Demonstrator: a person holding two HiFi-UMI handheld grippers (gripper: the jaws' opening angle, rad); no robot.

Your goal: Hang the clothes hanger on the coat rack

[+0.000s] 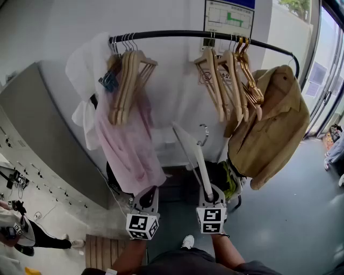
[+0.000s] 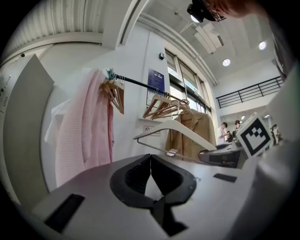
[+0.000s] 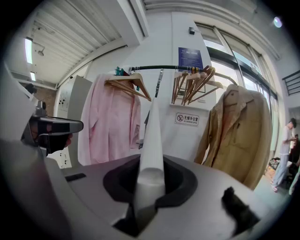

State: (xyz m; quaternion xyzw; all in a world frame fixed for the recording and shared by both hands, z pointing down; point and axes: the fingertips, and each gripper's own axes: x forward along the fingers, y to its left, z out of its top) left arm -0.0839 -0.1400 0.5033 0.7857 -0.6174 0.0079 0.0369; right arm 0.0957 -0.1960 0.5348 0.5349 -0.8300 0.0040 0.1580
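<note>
Ahead of me the coat rack (image 1: 183,34) spans the wall, under a notice (image 1: 228,16). A bunch of hangers (image 1: 126,80) hangs at its left end, with a shirt (image 1: 129,150) draped below them. A second bunch (image 1: 228,80) hangs toward the right, and a jacket (image 1: 274,123) at the far right. Below the stretch between them, the clothes hanger (image 1: 196,156) rises from my right gripper (image 1: 210,197). My left gripper (image 1: 146,196) sits just left, before the shirt's hem. A cabinet (image 1: 48,134) stands left of the rack.
</note>
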